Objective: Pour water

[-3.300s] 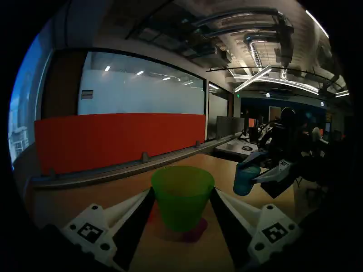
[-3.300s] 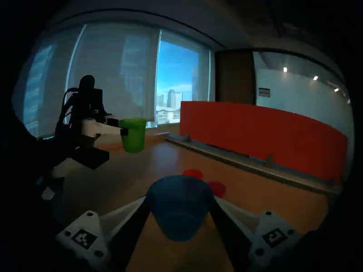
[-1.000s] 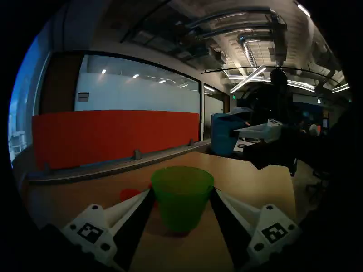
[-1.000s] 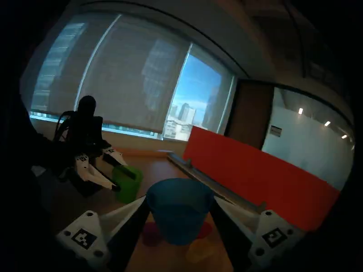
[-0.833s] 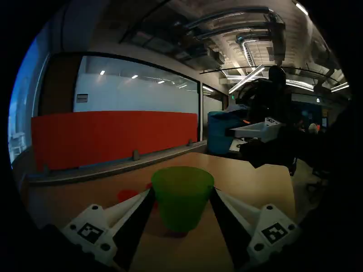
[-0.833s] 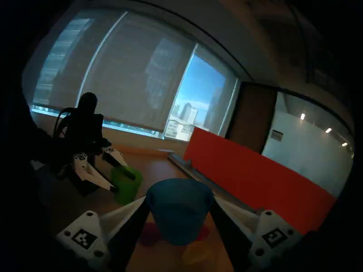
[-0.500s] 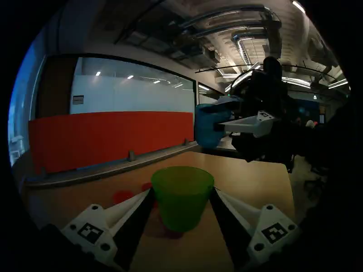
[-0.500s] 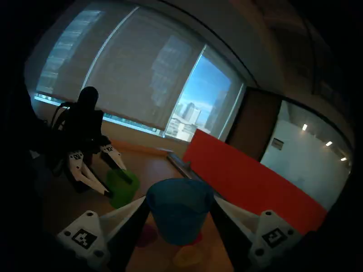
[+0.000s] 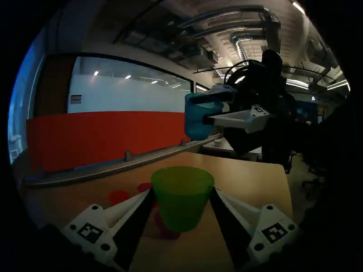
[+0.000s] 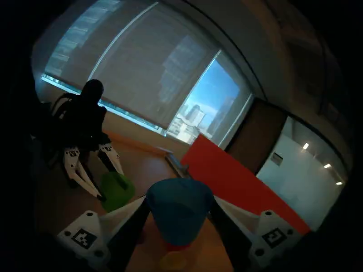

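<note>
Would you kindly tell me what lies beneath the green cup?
Beneath the green cup, red discs lie on the wooden table: one off to its left, and a darker disc directly below. The cup covers part of it, so its full outline is hidden.

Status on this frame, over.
Left gripper shut on green cup. Right gripper shut on blue cup, held higher, slightly tilted. No stream visible. Nothing between cups.

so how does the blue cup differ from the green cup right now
The blue cup is held high and tipped; the green cup sits low and upright over the table. The blue cup is in the right hand-held gripper, the green cup in the left hand-held gripper. Both are tapered cups, each clamped between two fingers.
</note>
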`<control>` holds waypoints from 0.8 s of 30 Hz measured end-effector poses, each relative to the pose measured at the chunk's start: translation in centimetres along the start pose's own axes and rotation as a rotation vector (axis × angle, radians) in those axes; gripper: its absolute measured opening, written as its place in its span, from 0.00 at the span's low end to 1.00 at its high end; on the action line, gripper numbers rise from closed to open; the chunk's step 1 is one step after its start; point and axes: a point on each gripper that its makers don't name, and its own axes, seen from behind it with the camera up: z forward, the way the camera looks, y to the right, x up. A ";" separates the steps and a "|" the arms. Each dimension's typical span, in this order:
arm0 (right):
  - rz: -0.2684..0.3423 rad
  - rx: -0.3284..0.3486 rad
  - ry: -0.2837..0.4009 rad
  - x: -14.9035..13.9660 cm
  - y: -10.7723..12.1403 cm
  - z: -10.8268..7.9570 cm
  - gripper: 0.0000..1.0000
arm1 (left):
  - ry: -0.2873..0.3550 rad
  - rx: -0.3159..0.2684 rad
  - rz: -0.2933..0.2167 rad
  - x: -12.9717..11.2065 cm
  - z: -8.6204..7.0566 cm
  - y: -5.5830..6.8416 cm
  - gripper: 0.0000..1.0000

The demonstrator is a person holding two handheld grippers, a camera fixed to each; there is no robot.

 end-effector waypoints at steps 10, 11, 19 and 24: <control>-0.086 0.012 -0.004 0.9 -0.3 0.8 0.90 | 0.001 -0.025 0.001 0.0 0.4 0.8 0.84; -0.094 0.012 -0.005 0.9 -0.2 0.8 0.90 | 0.001 -0.027 0.001 0.0 0.4 0.9 0.84; -0.151 0.012 -0.009 1.5 0.0 1.3 0.90 | 0.001 -0.039 0.006 0.0 0.5 1.4 0.84; -0.191 0.011 -0.008 1.9 0.0 1.5 0.90 | 0.003 -0.043 0.005 0.1 0.5 1.5 0.84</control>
